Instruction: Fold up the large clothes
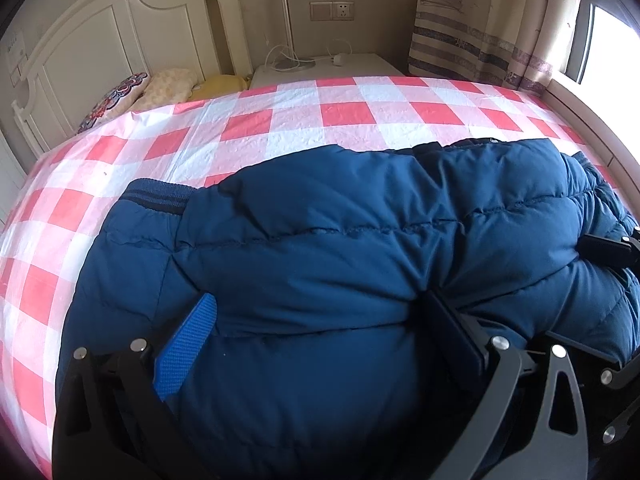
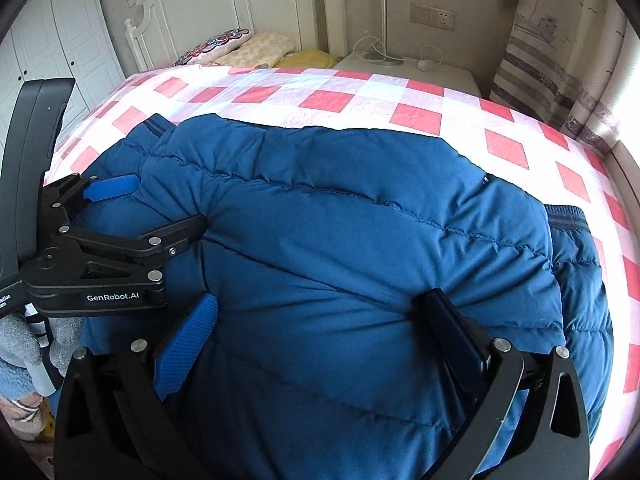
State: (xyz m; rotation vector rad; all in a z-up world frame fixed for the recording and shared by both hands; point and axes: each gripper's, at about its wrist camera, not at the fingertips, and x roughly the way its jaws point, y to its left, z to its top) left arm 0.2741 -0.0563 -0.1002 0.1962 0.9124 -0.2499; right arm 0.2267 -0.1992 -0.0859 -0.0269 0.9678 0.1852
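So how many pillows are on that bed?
3, all at the headboard end: an embroidered pillow at left, a cream pillow beside it, a yellow pillow at right. More may be hidden.

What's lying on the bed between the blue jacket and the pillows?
Nothing; only bare checked bedsheet lies between the blue puffer jacket and pillows, clearest in the right wrist view.
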